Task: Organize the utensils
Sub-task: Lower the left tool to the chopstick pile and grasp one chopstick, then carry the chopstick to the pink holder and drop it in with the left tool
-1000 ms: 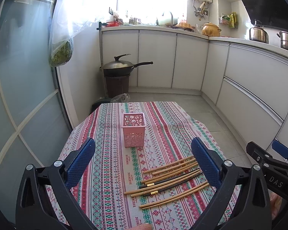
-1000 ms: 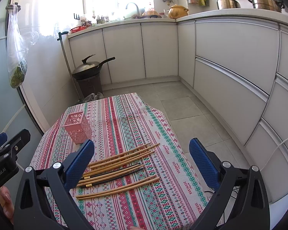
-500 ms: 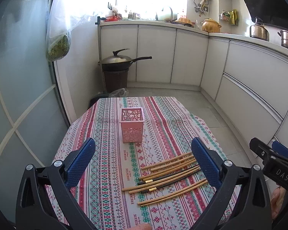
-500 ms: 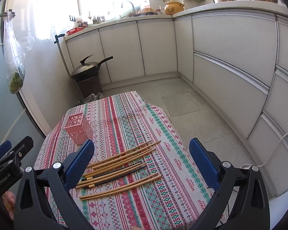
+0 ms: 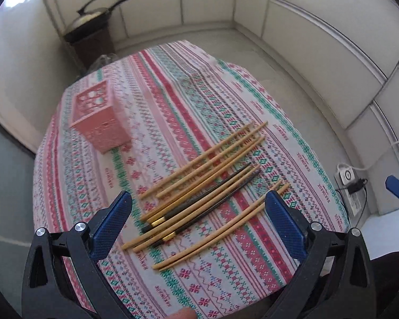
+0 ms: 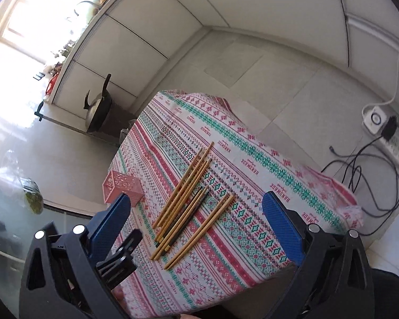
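Bamboo chopsticks (image 5: 207, 183) lie in a loose row near the tabletop (image 5: 204, 85) centre, well apart from the pink basket (image 5: 98, 121) by its left edge. My left tongs (image 5: 196, 226) and right tongs (image 6: 196, 226) hover above, both spread wide and empty.

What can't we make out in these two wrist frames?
- Pink basket interior: left wrist view is motion-blurred; in the right wrist view the right gripper's own finger covers part of it, so contents can't be read.
- Chopsticks: exact count unclear where they overlap.
- Left gripper: open, over the chopsticks; contact unclear.
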The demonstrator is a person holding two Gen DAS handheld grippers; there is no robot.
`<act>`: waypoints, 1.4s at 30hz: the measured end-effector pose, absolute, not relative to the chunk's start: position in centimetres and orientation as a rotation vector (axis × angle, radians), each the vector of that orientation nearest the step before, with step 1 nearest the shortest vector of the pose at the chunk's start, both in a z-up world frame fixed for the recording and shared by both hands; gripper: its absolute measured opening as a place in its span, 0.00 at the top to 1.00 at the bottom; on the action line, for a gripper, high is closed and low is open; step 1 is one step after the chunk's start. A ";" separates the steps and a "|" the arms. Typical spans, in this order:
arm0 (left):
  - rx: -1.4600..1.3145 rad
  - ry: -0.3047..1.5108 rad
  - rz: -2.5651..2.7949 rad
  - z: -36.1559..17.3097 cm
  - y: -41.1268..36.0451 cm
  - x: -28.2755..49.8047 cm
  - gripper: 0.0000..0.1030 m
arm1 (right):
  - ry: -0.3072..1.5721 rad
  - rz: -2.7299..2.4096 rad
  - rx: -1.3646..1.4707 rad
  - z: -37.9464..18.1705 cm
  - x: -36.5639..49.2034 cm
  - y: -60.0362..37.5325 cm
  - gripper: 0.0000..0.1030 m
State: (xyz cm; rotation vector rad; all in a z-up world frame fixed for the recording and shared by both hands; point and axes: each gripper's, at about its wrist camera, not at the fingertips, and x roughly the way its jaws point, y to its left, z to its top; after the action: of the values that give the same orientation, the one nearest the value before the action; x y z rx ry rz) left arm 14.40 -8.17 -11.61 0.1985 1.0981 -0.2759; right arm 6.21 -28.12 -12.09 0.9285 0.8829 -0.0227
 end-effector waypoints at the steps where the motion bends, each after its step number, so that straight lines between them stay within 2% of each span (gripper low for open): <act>1: 0.217 1.128 -0.297 -12.1 -9.2 15.8 0.07 | 0.897 -0.014 0.950 -12.5 6.4 -28.3 0.06; 5: 0.279 1.239 -0.319 -15.1 -12.9 21.6 0.08 | 0.952 0.002 1.026 -14.0 7.0 -29.0 0.06; 9: 0.326 1.329 -0.334 -18.5 -15.5 25.6 0.24 | 1.011 0.014 1.135 -16.0 7.7 -30.0 0.06; 16: 0.412 1.371 -0.377 -21.5 -17.5 28.3 0.39 | 1.051 -0.002 1.191 -17.5 8.4 -30.5 0.06; 18: 0.435 1.378 -0.377 -22.2 -17.6 28.7 0.49 | 1.060 -0.003 1.194 -17.8 8.6 -30.4 0.06; 20: 0.417 1.398 -0.394 -22.7 -17.1 29.2 0.52 | 1.061 -0.002 1.196 -18.0 8.8 -30.2 0.06; 22: 0.393 1.403 -0.402 -22.6 -16.3 29.7 0.66 | 1.056 -0.016 1.187 -18.0 9.0 -30.2 0.06; 23: 0.401 1.391 -0.390 -22.4 -15.9 29.8 0.82 | 1.058 -0.033 1.181 -18.0 9.0 -30.2 0.06; 24: 0.393 1.385 -0.391 -22.2 -15.3 29.9 0.88 | 1.061 -0.052 1.179 -18.1 9.2 -30.2 0.06; 28: 0.394 1.292 -0.351 -21.3 -12.2 29.2 0.90 | 1.073 -0.091 1.145 -18.5 10.6 -29.8 0.07; 32: 0.347 1.150 -0.350 -17.1 -9.0 27.0 0.93 | 1.082 -0.150 1.025 -17.5 13.8 -28.6 0.11; 36: 0.314 1.015 -0.364 -11.8 -6.6 23.2 0.94 | 1.111 -0.151 0.933 -17.8 18.9 -26.8 0.18; 39: 0.298 0.924 -0.348 -8.6 -4.9 19.4 0.95 | 1.161 -0.169 0.830 -19.1 22.5 -25.2 0.33; 40: 0.278 0.893 -0.341 -7.2 -4.2 18.0 0.95 | 1.189 -0.163 0.826 -19.8 23.4 -24.8 0.44; 41: 0.259 0.867 -0.328 -6.4 -3.3 17.1 0.95 | 1.222 -0.158 0.826 -20.6 24.3 -24.4 0.50; 42: 0.242 0.843 -0.314 -5.7 -2.6 16.5 0.95 | 1.243 -0.164 0.830 -21.4 25.0 -24.0 0.53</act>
State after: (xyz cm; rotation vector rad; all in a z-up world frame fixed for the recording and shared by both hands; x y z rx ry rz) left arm 16.49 -2.57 -5.65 0.2417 0.8431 -0.3141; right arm 25.03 -24.03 -21.40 0.8298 1.2431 -0.1635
